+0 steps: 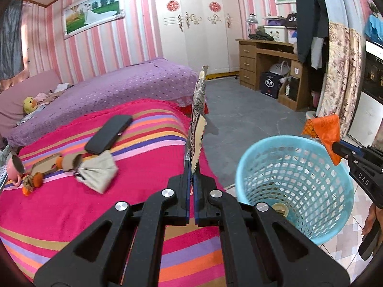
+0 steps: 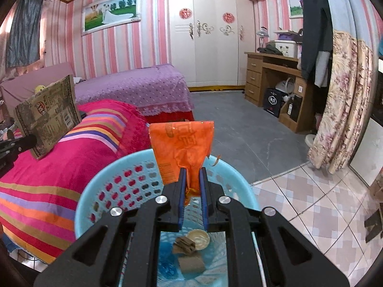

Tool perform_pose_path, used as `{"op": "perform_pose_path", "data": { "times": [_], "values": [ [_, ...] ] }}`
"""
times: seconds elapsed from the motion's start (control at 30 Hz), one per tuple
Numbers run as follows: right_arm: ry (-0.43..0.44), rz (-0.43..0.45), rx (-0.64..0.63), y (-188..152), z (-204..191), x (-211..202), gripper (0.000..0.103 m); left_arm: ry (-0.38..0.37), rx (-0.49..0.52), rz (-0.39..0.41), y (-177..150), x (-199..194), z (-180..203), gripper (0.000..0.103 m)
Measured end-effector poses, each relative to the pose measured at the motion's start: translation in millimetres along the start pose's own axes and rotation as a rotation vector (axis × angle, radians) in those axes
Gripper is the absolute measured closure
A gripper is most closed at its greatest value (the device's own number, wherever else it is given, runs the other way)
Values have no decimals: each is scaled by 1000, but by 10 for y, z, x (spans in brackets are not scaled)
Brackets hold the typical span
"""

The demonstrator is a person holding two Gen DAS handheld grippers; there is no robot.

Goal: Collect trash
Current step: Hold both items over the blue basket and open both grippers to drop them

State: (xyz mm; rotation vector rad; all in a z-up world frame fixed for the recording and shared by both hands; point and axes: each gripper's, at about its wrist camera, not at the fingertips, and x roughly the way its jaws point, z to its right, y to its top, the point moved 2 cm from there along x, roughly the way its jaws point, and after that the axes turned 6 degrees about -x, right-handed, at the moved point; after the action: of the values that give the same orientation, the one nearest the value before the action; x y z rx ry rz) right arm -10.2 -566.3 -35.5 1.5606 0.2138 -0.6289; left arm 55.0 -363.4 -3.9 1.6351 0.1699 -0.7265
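Note:
My left gripper (image 1: 191, 167) is shut on a brown patterned snack wrapper (image 1: 197, 119), which stands edge-on above the striped bed cover; the same brown wrapper (image 2: 49, 116) shows flat at the left of the right wrist view. My right gripper (image 2: 191, 181) is shut on a crumpled orange wrapper (image 2: 183, 150), held over the rim of the light blue mesh trash basket (image 2: 124, 167). Cardboard scraps and a tape roll (image 2: 198, 238) lie in its bottom. In the left wrist view the basket (image 1: 294, 186) stands right of my left gripper, with the orange wrapper (image 1: 325, 131) at its far rim.
On the bed cover (image 1: 59, 210) lie a black phone (image 1: 109, 134), a grey cloth (image 1: 99, 171), cardboard tubes (image 1: 71, 162), orange peels (image 1: 32, 183) and a pink cup (image 1: 14, 168). A purple bed, white wardrobe, wooden desk (image 1: 268, 55) and floral curtain (image 2: 342, 110) surround the floor.

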Motion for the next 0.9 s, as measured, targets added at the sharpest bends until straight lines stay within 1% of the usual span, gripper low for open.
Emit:
{"op": "perform_pose_path", "data": {
  "times": [0.23, 0.53, 0.67, 0.9],
  "values": [
    [-11, -16, 32, -45, 164, 53, 92, -44, 36, -32, -83, 172, 423, 103],
    [-21, -27, 73, -141, 372, 66, 92, -93, 64, -64, -239, 243, 855, 103],
    [-17, -45, 80, -179, 410, 122, 92, -100, 67, -81, -289, 320, 935, 103],
    [-6, -63, 74, -218, 419, 205, 92, -120, 63, -137, -398, 531, 966, 101]
  ]
}}
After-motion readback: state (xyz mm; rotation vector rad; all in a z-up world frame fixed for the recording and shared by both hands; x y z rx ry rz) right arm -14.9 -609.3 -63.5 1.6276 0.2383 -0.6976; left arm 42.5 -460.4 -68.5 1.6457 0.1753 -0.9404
